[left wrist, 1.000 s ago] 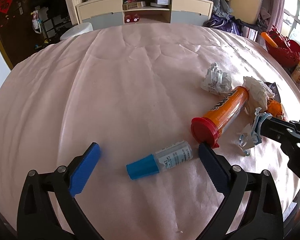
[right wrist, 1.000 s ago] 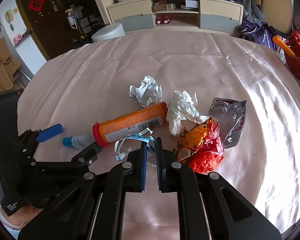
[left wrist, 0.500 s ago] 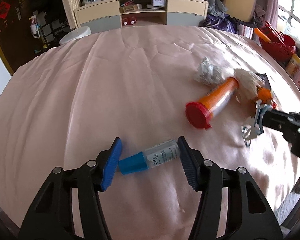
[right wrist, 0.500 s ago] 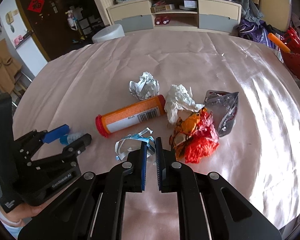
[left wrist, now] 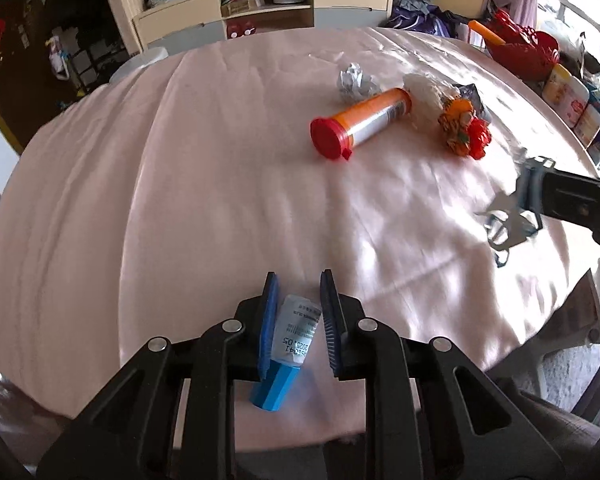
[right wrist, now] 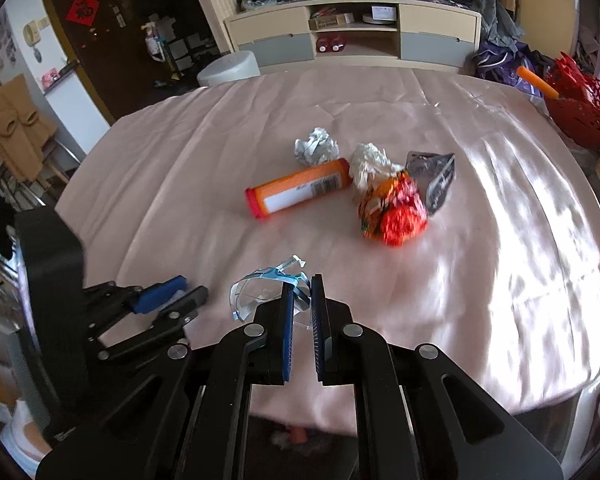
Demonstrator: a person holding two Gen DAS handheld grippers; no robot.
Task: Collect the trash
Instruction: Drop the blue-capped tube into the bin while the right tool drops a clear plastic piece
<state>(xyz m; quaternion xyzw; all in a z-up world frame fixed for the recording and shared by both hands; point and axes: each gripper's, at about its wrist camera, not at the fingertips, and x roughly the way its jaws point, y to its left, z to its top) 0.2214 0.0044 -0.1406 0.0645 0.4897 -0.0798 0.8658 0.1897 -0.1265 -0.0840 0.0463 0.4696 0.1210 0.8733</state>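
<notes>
Two claws are at work over the broad pink-clothed tabletop (left wrist: 148,208), and we go from the biggest things down. Out in the middle lies the remaining heap: an orange tube with a red cap (left wrist: 360,122) on its side, a crumpled white tissue (right wrist: 370,164) at its far end, an orange-and-red wrapper (right wrist: 396,212) beside that, a grey foil pouch (right wrist: 436,180) and a ball of silver foil (right wrist: 316,146) just behind the tube. Nearer us, the right claw (right wrist: 302,316) is pressed shut on a torn clear plastic wrapper with blue edging (right wrist: 260,288), which dangles from its tips clear of the cloth. The left claw (left wrist: 298,320) has just been closing, and its blue pads now bracket the small vial with a blue cap (left wrist: 288,352); the vial stands tilted between them, cap toward us, and appears pinched. We judge the step in hand to be carrying these two picks off to wherever the trash is gathered; no bin shows in either view. Next we need firm grips through the carry, then a return for the heap, the tube first.
</notes>
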